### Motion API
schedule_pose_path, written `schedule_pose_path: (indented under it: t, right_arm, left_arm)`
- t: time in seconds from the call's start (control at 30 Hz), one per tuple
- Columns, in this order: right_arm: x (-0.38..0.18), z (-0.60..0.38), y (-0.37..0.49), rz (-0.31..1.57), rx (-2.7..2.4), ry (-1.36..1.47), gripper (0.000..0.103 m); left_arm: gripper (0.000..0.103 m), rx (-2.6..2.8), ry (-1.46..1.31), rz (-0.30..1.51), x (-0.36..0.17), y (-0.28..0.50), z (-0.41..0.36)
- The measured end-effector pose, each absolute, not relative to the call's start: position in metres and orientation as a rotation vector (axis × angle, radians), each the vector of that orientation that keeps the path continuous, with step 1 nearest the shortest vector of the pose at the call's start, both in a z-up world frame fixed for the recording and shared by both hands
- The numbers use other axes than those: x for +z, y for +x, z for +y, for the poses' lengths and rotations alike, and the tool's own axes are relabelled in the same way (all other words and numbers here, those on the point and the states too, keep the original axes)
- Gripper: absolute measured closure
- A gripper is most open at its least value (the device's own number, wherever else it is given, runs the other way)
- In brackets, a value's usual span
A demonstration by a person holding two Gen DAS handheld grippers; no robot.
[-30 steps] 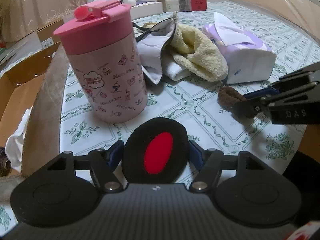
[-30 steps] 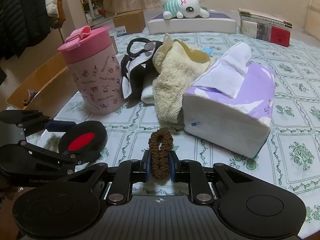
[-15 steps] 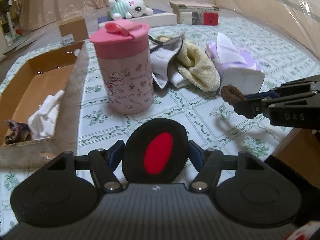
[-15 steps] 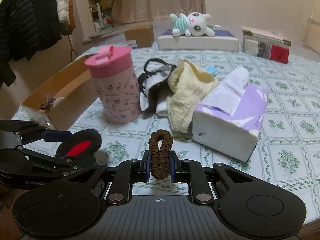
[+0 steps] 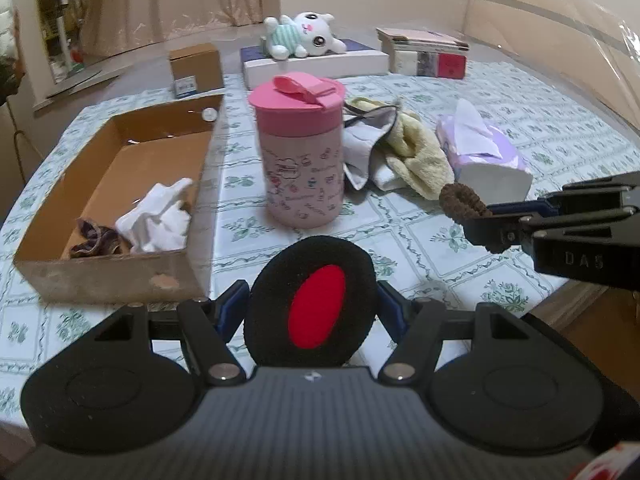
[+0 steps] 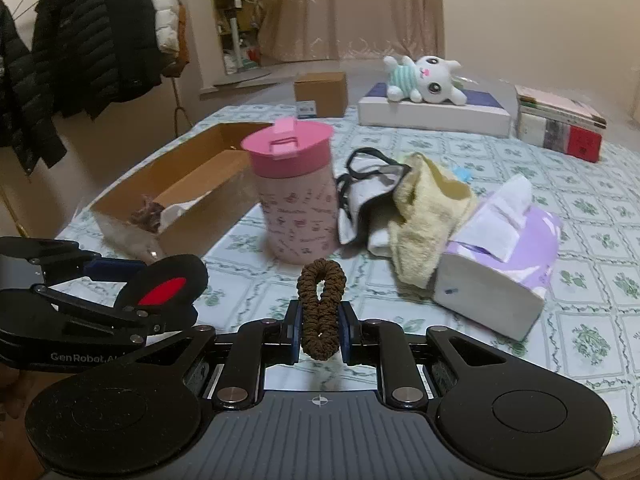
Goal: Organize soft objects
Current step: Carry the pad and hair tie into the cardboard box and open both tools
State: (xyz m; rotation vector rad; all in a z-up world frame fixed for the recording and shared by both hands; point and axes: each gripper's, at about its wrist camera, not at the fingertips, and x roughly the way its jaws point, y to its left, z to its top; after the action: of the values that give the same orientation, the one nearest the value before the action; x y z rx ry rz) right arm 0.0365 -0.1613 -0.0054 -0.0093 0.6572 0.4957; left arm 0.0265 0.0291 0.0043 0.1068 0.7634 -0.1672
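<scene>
Left wrist view first: over the last second we've lifted and pulled back, so the cardboard box point(image 5: 120, 208) that was barely showing at the frame edge is now fully in view left of the pink cup point(image 5: 302, 156). It already has a white cloth point(image 5: 156, 220) and a darker bit of fabric in it, so we reckon that's where the soft stuff goes, and both hands are now carrying a load toward it. The left gripper point(image 5: 312, 312) has its jaws set fairly wide, pinching a black pad with a red centre point(image 5: 314, 306) by its edges, clear of the table.

Right wrist view: same story, the table has dropped away and the box has come into view at left. The right gripper point(image 6: 319, 320) has its jaws nearly together, squeezing a brown scrunchie point(image 6: 320, 304) that stands upright between them. The yellow towel point(image 6: 424, 216) and the grey pouch point(image 6: 368, 208) are on the table beside the tissue pack point(image 6: 500, 264), waiting their turn.
</scene>
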Motion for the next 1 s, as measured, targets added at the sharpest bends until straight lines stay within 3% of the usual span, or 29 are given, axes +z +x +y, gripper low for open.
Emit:
schedule_pose_path:
  t: [1.0]
  right_arm:
    - [0.0,-0.119,0.028,0.648,0.609,-0.06,0.084]
  left_arm:
    - [0.038,-0.064,0.009,0.745,0.018,0.009,0.077]
